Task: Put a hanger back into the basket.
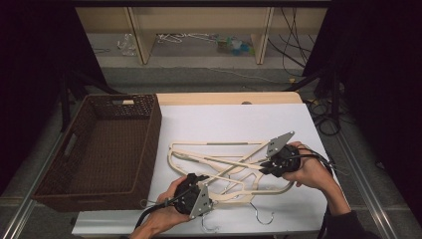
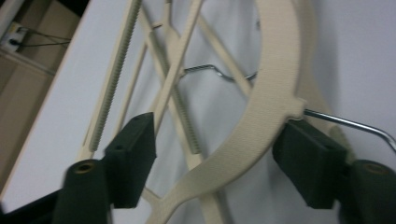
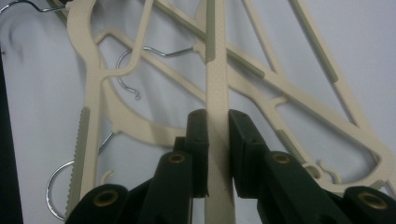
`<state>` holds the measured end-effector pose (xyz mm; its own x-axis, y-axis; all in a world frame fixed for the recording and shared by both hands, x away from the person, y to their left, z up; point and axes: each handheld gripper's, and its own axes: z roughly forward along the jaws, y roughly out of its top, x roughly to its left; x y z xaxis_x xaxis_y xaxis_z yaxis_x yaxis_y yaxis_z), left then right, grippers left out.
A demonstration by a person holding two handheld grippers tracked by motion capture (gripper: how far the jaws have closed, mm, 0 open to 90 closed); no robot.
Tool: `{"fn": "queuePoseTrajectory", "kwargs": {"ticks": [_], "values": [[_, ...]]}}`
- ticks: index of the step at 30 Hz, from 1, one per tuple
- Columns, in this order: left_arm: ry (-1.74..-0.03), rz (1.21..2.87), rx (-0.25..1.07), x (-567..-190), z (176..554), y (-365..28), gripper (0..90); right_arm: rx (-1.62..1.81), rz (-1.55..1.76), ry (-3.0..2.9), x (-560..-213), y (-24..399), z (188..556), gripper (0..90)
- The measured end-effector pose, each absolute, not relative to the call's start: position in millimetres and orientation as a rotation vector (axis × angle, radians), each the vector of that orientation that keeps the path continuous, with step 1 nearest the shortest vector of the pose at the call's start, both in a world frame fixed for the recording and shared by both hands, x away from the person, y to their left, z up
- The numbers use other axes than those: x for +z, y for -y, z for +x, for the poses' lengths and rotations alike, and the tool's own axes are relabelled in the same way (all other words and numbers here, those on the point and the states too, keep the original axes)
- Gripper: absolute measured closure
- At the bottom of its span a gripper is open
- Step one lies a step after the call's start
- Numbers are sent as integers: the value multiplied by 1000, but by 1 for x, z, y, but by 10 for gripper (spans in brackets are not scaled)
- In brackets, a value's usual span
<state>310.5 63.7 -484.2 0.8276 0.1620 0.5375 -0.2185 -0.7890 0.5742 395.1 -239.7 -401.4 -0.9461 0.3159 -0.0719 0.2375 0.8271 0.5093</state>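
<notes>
**Two hand-held tools at a tangle of cream hangers**

At the far left of the high view, a dark brown woven wicker basket (image 1: 99, 149) with cut-out handles stands on the white tabletop (image 1: 224, 124), its right wall just beside the heap of hangers. Next comes the left tool (image 1: 195, 191), held low in the person's left hand (image 1: 164, 209) at the near edge of the heap, with its grey three-cornered plate facing up. In the left gripper view its two black pads stand apart, one on either side of the broad curved shoulder of a cream plastic hanger (image 2: 261, 121); neither pad presses on the plastic, and the right pad sits just below the neck where the steel wire hook (image 2: 345, 123) leaves the hanger. The slim ribbed bars of other hangers cross behind that shoulder.

The pile of cream plastic clothes hangers (image 1: 219, 159) lies flat in the middle of the tabletop, overlapping and interlocked, with metal hooks pointing toward the near edge. To its right, the right tool (image 1: 271, 167) rests in the person's right hand (image 1: 311, 172) at the heap's right end. In the right gripper view its jaws are clamped together on a narrow straight cream bar (image 3: 217, 140) of one hanger, which runs upright between the pads. Further hangers fan out to either side behind it.
</notes>
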Motion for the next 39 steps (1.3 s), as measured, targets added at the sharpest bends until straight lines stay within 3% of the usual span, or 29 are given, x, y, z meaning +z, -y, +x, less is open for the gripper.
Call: {"fn": "queuePoseTrajectory", "kwargs": {"ticks": [3, 12, 27, 33, 39], "values": [[101, 2373, 767, -485, 309, -63, 394, 772, 438, -2883, -407, 242, 397, 793], [170, 2389, 755, -480, 305, -64, 630, 789, 438, -2907, -412, 246, 398, 783], [375, 2414, 755, -466, 295, -57, 724, 780, 440, -2940, -423, 248, 401, 790], [383, 2399, 729, -454, 287, -54, 772, 777, 468, -2979, -433, 251, 404, 735], [405, 2351, 790, -446, 285, -52, 821, 849, 547, -2924, -425, 251, 403, 579]]}}
